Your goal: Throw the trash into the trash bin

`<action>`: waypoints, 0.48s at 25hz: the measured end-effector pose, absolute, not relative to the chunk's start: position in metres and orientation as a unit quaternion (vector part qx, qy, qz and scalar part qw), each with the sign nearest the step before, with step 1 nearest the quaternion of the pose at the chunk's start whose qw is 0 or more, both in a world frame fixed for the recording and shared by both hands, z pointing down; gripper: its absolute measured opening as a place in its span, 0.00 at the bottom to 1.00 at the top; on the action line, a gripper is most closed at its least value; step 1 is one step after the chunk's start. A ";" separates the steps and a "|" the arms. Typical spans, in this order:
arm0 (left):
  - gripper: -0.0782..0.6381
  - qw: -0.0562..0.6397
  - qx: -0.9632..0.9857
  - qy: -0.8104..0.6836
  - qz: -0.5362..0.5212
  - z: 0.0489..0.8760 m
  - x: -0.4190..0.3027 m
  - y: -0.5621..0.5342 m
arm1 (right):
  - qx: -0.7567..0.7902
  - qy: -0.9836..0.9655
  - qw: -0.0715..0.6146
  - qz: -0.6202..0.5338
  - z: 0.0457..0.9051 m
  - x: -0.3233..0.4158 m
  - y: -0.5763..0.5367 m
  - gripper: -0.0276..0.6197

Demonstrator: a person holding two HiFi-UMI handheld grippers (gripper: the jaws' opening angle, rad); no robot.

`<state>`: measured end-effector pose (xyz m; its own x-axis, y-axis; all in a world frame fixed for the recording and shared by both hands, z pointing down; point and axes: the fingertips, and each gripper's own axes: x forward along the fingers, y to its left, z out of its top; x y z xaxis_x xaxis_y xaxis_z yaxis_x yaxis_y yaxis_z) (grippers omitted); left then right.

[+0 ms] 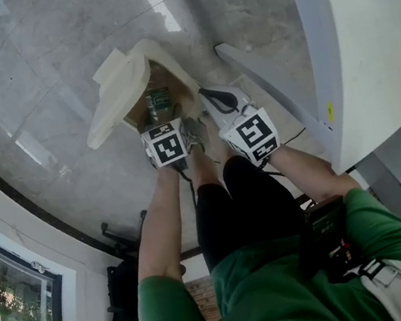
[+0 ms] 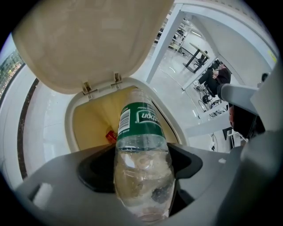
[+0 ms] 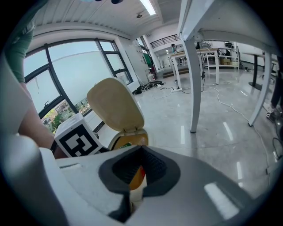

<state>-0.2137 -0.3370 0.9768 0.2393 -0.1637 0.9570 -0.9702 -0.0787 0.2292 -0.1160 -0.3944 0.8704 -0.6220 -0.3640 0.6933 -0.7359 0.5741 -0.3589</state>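
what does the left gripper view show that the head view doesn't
Only the left gripper view: the left tongs clamped on the bottle, the barcode on its label, and a red item down inside the bin. Only the head view: the person's legs, green top and the marker cube on the left gripper. Both: the green-labelled bottle over the open bin, lid raised.

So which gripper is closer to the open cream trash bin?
Left. The left gripper is right above the cream plastic trash bin's opening, holding a clear plastic bottle with a green label. The right gripper is just outside the rim.
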 end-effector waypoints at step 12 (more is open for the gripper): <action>0.65 0.483 0.628 -0.469 0.391 0.971 -0.212 -0.350 | 0.331 -0.837 0.288 0.328 0.871 -0.116 -0.395 0.05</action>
